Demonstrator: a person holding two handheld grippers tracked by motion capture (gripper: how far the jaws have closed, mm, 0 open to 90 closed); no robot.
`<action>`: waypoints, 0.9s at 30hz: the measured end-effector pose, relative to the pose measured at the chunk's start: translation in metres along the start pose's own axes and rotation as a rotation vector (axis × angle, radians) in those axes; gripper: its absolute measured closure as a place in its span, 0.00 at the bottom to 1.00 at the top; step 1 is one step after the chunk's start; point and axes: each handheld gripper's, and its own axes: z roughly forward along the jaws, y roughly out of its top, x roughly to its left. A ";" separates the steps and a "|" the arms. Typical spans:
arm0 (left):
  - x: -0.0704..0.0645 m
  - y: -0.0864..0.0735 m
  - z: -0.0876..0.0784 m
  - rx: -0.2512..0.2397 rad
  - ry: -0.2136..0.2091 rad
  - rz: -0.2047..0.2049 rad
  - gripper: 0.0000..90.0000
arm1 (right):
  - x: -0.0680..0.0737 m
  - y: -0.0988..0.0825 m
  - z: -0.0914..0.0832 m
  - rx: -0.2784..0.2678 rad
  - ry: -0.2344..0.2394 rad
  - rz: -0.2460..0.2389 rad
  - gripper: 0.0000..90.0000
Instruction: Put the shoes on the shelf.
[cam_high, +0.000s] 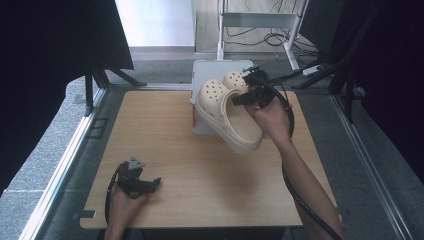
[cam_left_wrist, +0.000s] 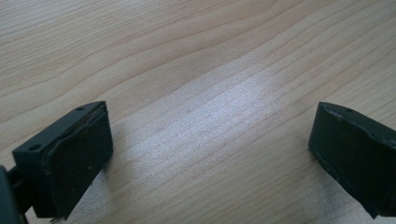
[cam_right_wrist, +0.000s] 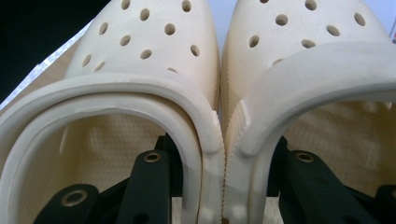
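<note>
Right claw (cam_high: 243, 98): pinched on both clogs' (cam_high: 227, 112) inner walls, so the pair is lifted together
Left claw (cam_high: 150, 185): spread, rested on desk (cam_high: 200, 170)

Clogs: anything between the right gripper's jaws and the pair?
Nothing visible. The right gripper already clamps the two cream clogs together, one jaw inside each opening, pinching the touching side walls above the white box.
</note>
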 end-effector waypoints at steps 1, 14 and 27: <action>0.000 0.000 0.000 0.000 -0.001 0.000 0.00 | 0.000 0.004 0.003 0.000 -0.008 0.008 0.73; 0.000 0.000 0.000 0.004 -0.003 -0.001 0.00 | -0.008 0.051 0.037 -0.021 -0.129 0.146 0.73; 0.000 0.000 0.000 0.004 -0.004 -0.001 0.00 | -0.019 0.094 0.069 -0.021 -0.215 0.266 0.72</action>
